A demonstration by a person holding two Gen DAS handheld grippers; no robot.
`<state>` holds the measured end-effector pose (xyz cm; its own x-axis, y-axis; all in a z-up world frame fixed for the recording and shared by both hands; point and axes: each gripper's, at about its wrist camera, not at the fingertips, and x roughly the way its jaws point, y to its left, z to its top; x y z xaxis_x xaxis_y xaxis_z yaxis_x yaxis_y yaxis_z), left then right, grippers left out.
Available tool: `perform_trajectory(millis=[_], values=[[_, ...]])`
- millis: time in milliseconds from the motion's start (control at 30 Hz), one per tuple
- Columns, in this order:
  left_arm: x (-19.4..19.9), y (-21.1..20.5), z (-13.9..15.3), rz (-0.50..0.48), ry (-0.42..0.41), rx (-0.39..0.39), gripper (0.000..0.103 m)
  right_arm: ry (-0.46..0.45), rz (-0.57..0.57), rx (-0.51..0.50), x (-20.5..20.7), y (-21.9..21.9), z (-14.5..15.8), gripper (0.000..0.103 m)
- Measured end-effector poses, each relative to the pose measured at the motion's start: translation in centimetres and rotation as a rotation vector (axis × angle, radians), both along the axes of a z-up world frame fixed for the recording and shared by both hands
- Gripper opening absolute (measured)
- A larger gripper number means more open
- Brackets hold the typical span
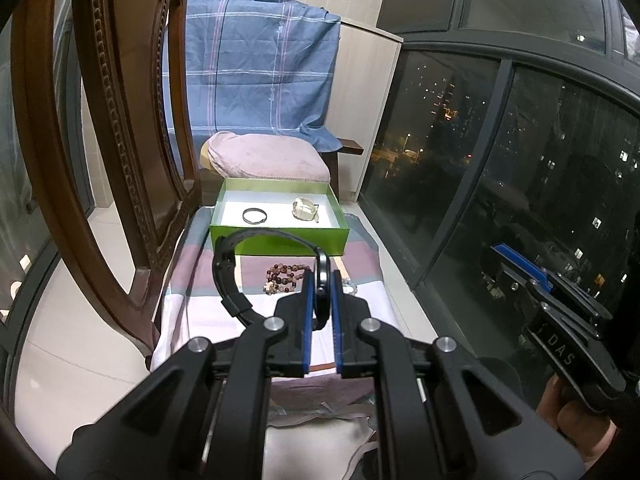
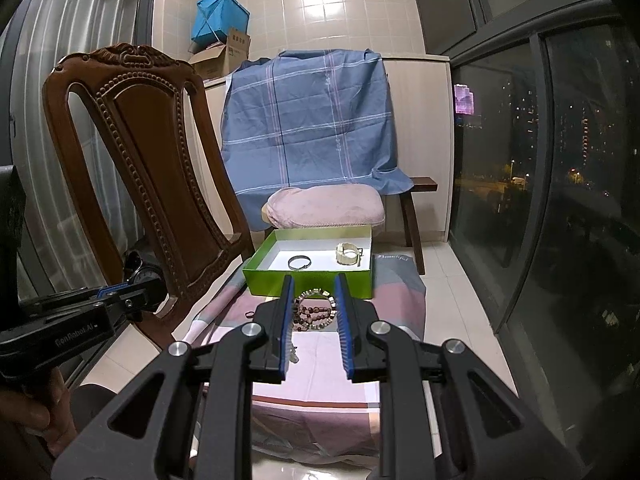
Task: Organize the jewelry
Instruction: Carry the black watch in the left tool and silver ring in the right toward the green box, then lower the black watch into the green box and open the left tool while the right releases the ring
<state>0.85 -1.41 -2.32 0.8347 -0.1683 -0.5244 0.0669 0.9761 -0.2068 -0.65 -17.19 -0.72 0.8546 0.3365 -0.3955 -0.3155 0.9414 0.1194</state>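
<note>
Left wrist view: left gripper (image 1: 322, 280) clamped on black watch (image 1: 228, 276), centre frame, held above the cloth.
Right gripper (image 2: 313, 304): fingers apart, nothing held, over bead bracelets (image 2: 316, 312).
Advice: carry watch level over green box (image 1: 280, 236) rim; release beside bangle (image 1: 255, 215), clear of ivory cuff (image 1: 305, 210).
Surface: striped cloth (image 2: 320, 364) on a low bench.
Room: carved chair (image 2: 132, 168) left; dark window right.

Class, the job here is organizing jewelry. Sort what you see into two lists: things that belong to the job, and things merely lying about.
Belongs to the job:
black watch, held in left gripper
green box
thin bangle
cream bracelet
bead strand
right gripper

Lying about:
wooden chair
pink cushion
blue cloth
cardboard box
</note>
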Motion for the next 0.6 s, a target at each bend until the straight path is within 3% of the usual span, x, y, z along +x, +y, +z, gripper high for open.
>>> perform_trajectory(millis=[200,333,467,600], values=[[1.4,0.3,-0.3,-0.007,0.022,-0.019,0.008,0.015,0.01,-0.003,1.3,0.2,-0.3,0.02],[3.4,0.8,1.3,-0.013,-0.004,-0.011,0.008,-0.028,0.016,-0.028,3.5,0.7,1.1,0.02],[8.7,2.0,4.4,-0.016,-0.045,-0.002,0.008,-0.043,0.056,-0.006,8.8,1.2,3.2,0.02],[15.9,3.2,5.6,-0.022,-0.018,-0.011,0.008,0.006,0.115,0.009,16.9,2.4,4.2,0.02]])
